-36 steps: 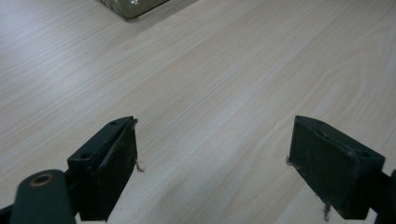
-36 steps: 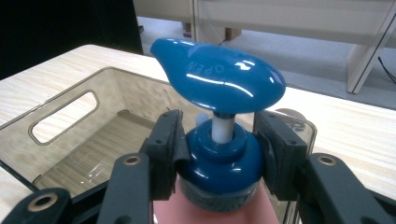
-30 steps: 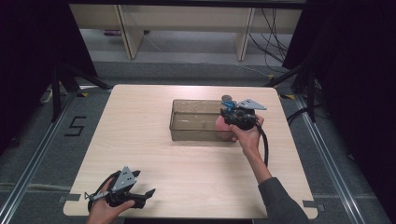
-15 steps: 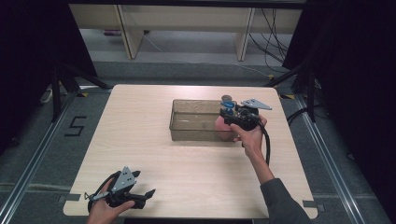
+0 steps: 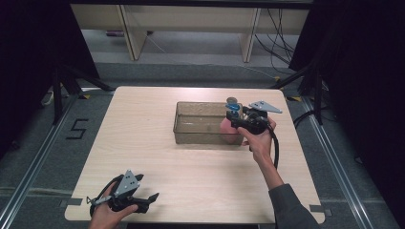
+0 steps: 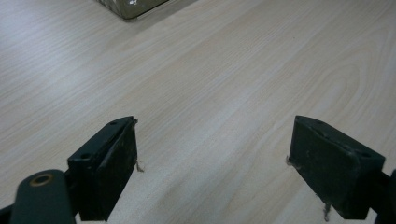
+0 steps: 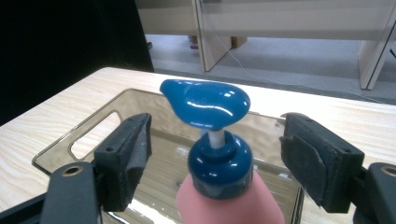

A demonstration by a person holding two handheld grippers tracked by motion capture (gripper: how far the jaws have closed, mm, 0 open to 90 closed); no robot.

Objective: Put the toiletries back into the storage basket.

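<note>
Pink plastic, blue top: the pump bottle (image 7: pixel 219 158) stands upright in the clear bin (image 7: pixel 93 130), at the bin's right end as the high view shows it (image 5: pixel 228 130). My right gripper (image 7: pixel 215 163) sits level with the bottle's collar. The blue cap and the white stem rise between my two black jaws, roughly centred, with a clear gap on each side. The pads (image 7: pixel 133 158) touch nothing. The jaws have just been opening; they now stand wide around the pump neck, bottle between them but not gripped. The broad blue pump head sits above the jaw line, its spout pointing to the left of my right gripper view.

In the high view my right gripper (image 5: pixel 234 119) hangs over the bin's right end, the hand (image 5: pixel 260 140) behind it on the near right side.

My left gripper (image 6: pixel 212 154) rests low over bare table (image 6: pixel 224 84), jaws wide apart, only light wood grain between them (a few frayed threads hang off the pad edges). One corner of the bin (image 6: pixel 130 7) shows at the top edge of the left gripper view, well apart from those jaws. From above, the left gripper (image 5: pixel 148 200) lies near the table's front left corner, far from bin and bottle.
</note>
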